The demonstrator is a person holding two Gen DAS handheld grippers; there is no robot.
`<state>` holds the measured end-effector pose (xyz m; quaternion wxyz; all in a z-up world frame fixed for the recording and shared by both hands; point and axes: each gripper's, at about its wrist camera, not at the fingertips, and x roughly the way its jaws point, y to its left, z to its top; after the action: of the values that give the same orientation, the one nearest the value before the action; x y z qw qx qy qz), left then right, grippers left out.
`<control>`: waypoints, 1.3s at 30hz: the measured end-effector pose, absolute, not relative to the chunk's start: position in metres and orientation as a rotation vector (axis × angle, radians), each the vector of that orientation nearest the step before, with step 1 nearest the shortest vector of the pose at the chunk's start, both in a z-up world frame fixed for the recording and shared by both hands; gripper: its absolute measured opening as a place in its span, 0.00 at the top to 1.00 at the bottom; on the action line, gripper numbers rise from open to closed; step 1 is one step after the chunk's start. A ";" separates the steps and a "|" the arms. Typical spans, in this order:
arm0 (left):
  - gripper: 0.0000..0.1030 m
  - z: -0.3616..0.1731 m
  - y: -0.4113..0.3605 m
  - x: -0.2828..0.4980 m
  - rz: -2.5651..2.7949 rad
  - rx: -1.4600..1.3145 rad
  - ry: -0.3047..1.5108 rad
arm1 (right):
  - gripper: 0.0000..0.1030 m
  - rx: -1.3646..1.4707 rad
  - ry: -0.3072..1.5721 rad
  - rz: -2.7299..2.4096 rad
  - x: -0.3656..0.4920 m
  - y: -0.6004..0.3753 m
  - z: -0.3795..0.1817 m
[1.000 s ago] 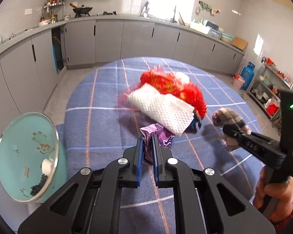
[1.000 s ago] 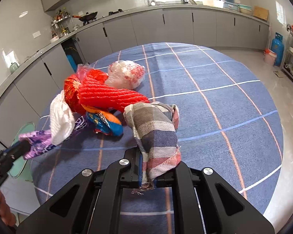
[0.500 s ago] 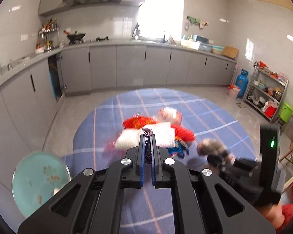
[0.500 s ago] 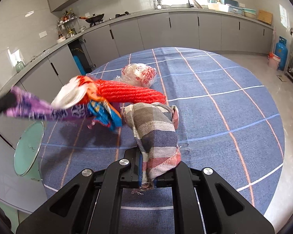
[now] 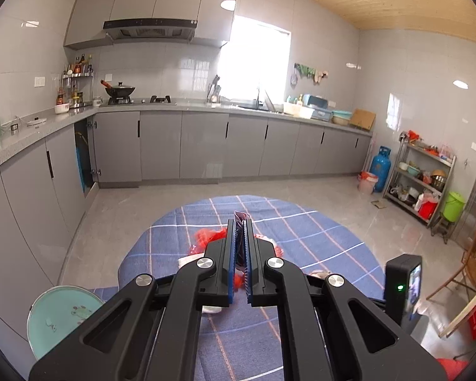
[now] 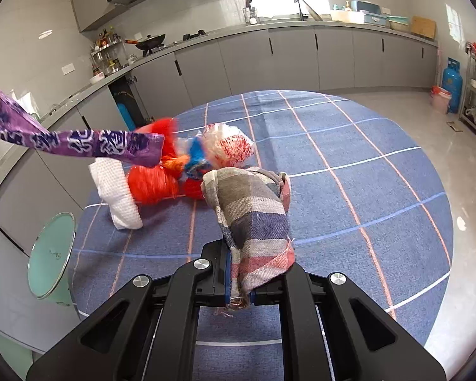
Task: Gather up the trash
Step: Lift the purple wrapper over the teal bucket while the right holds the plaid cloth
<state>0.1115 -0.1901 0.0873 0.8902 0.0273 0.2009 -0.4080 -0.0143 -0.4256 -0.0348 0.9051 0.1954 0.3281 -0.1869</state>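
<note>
On the table (image 6: 349, 165), a pile of trash (image 6: 187, 165) lies left of the cloth (image 6: 254, 222) the right hand-held gripper (image 6: 238, 289) pinches. The left hand-held gripper (image 5: 240, 263), clamping a purple wrapper (image 6: 79, 143), is apparently carrying it off; next, the bin (image 6: 49, 254).

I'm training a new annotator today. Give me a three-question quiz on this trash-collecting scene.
1. True or false: the left tool is shut on the purple wrapper.
2. What does the right tool grip? A) white paper towel B) striped cloth C) red mesh bag
3. Fill in: the round table wears a ____ checked tablecloth.

Key: 1 true; 2 B, the striped cloth; 3 blue.
</note>
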 end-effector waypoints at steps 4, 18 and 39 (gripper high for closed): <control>0.96 0.092 -0.177 0.107 -0.833 0.028 0.399 | 0.92 0.396 0.667 -0.385 -0.018 -0.425 -0.032; 0.96 0.101 -0.104 0.118 -0.680 -0.091 0.362 | 0.92 0.363 0.630 -0.314 -0.004 -0.397 -0.007; 0.95 0.067 0.023 0.147 -0.321 -0.143 0.404 | 0.91 0.281 0.682 0.111 0.096 -0.241 0.007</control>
<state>0.1469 0.0229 0.0672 0.9643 -0.0709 0.1997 -0.1587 0.0959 -0.2408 0.0067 0.9313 0.1375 0.3330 0.0543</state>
